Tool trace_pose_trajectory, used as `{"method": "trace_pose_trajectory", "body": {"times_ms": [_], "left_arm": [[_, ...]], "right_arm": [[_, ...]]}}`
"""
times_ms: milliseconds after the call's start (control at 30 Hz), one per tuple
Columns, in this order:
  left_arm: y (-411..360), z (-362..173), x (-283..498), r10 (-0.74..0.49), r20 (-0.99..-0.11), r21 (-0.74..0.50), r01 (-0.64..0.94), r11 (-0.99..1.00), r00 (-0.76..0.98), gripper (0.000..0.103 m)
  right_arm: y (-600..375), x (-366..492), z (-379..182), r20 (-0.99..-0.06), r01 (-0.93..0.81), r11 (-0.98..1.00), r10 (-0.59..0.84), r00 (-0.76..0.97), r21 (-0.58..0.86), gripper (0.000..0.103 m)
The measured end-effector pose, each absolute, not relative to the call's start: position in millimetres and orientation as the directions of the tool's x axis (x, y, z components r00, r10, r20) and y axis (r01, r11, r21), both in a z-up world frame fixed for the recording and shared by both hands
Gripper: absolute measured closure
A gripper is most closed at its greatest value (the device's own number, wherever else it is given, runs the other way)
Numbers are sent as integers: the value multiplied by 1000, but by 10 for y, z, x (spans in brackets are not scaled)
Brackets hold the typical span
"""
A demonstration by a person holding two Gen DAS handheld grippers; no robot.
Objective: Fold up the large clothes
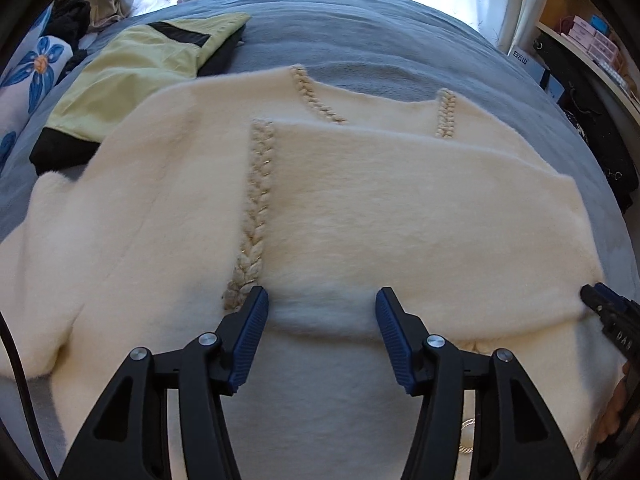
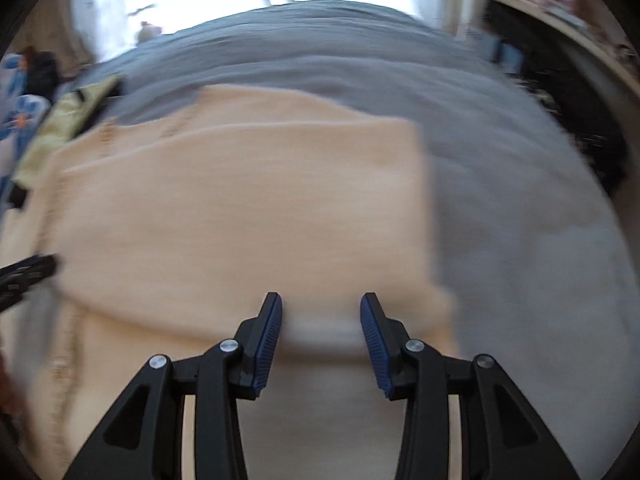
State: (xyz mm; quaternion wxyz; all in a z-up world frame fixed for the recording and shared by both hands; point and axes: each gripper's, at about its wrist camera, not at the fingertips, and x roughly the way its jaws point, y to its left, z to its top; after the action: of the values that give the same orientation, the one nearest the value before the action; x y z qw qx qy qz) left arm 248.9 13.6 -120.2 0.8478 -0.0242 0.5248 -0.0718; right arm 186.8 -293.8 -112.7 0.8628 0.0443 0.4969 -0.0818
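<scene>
A large cream fleece garment (image 1: 360,208) with braided trim (image 1: 256,200) lies partly folded on a grey bed (image 1: 360,40). My left gripper (image 1: 322,312) is open, its jaws spread over the near folded edge. The right gripper's tip (image 1: 608,312) shows at the right edge of that view. In the blurred right wrist view the same garment (image 2: 240,208) lies ahead. My right gripper (image 2: 321,320) is open over its near right edge. The left gripper's tip (image 2: 24,272) shows at the left there.
A yellow-green and black garment (image 1: 132,68) lies at the back left of the bed. A blue-flowered pillow (image 1: 28,72) and dark clothes sit further left. A shelf with boxes (image 1: 592,40) stands at the right. Curtains and a window are behind.
</scene>
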Motion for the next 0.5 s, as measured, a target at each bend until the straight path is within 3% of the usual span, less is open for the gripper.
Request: {"method": "trace_pose_trajectory", "body": {"times_ms": [67,233,500], "left_arm": [[192,-1206,2478,-159,-882,-128,99,987,443,48],[168,-1213,2439,-132,-889,-114,68,991,439,45],[292,-1075,2203,-99,-898,-94,32,995,430,45]], "right_arm": [[-3043,1811,-1107,-867,183,981,-39,496,61,62],[-2849,1769,-1120,-870,180,981,-147,471,-68,61],[-2741,1639,-1035,-874,202,976,-165,457,-79,61]]}}
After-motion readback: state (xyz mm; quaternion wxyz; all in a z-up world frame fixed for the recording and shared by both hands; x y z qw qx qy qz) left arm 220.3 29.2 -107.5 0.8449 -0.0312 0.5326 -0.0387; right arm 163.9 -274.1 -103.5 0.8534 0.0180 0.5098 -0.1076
